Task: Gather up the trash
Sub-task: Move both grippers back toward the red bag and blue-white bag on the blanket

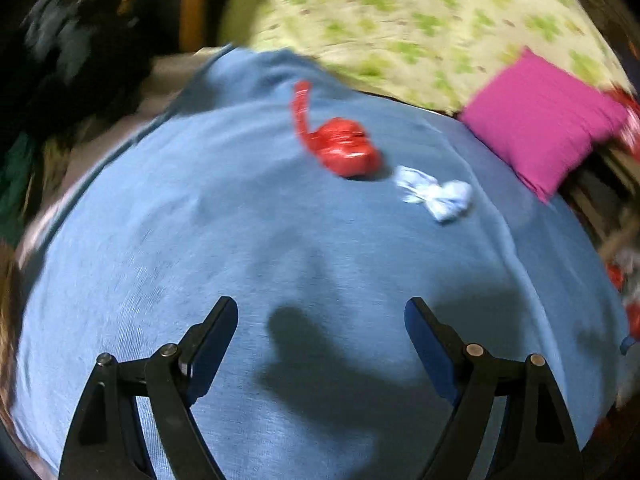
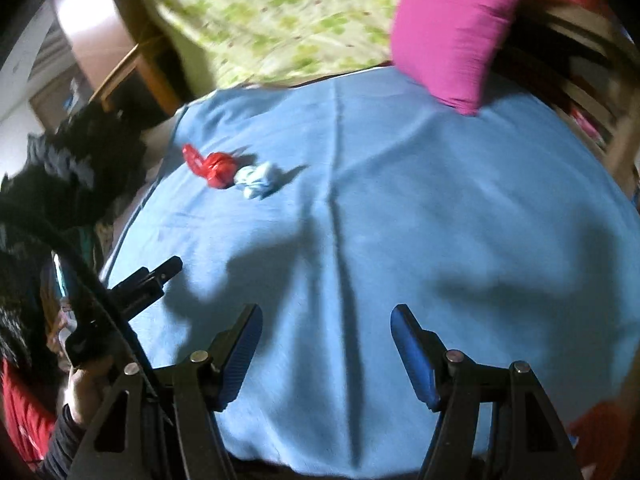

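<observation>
On the far side of the blue blanket (image 1: 248, 240) lie the two bits of trash we are after: a crumpled red wrapper (image 1: 340, 148) with a long tail, and just beside it, on its right in the left wrist view, a wad of white paper (image 1: 436, 194). They sit close together, possibly touching; the blur keeps us from telling.

We judge that we are at the approach, with nothing picked up yet. Our left gripper (image 1: 320, 316) has its jaws spread wide with only blanket between them. Our right gripper (image 2: 326, 320) is likewise spread and empty.

From the left wrist view both pieces lie ahead, well apart from the fingertips, a little right of centre. From the right wrist view they lie far off to the upper left, so the left gripper looks better placed for the first reach. The next move calls for carrying it forward and lowering the jaws around one piece without nudging its neighbour or pinching up a fold of blanket.

A magenta pillow (image 1: 540, 120) rests at the blanket's far right edge, clear of the trash. Beyond is a green-patterned sheet (image 1: 400, 12). Nothing stands between us and the two pieces.
</observation>
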Motion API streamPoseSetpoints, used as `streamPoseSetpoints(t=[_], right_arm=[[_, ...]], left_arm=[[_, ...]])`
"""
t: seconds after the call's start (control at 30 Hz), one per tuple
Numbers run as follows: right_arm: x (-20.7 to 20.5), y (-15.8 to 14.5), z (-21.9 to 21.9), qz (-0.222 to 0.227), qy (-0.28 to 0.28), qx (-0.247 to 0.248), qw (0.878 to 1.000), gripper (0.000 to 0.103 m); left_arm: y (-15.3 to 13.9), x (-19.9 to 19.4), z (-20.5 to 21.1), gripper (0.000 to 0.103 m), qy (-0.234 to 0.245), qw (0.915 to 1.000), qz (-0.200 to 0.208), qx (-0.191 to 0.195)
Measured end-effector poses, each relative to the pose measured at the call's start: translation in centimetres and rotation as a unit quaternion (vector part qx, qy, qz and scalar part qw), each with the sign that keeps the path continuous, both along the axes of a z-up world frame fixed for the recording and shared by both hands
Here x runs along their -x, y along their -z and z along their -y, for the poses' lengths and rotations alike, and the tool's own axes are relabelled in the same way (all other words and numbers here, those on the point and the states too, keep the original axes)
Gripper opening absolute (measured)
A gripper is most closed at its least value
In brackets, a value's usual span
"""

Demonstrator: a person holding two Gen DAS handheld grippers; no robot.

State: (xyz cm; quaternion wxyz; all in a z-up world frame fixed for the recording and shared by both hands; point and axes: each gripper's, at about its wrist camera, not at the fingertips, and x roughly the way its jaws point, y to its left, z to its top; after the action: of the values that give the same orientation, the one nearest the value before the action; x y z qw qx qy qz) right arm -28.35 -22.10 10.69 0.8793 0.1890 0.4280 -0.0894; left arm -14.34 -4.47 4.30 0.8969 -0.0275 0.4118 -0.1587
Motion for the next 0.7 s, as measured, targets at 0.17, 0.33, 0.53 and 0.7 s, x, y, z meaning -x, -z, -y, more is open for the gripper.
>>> streamPoseSetpoints(t=[0.17,0.33,0.53,0.7], right_arm=[[-6.1,0.3,-1.9,-0.002,-0.049,0.031,0.998,0.070],[-12.9,1.3,-3.1,-0.011,-0.079,0.062,0.995,0.070],[-19.0,2.4,-3.5,-0.018,-0.092,0.081,0.992,0.070],[-22.6,3.5,-3.5,-0.029,-0.095,0.097,0.990,0.070]], left_arm=[[-0.1,-0.8,-0.9,0.086,-0.028,0.9994,-0.003,0.021],[0.4,-1.4,-1.2,0.085,-0.045,0.9986,-0.021,0.021],[0.8,-2.0,-1.7,0.086,-0.064,0.9970,-0.031,0.030],[1.0,-2.2,-1.6,0.086,-0.063,0.9968,-0.036,0.033]])
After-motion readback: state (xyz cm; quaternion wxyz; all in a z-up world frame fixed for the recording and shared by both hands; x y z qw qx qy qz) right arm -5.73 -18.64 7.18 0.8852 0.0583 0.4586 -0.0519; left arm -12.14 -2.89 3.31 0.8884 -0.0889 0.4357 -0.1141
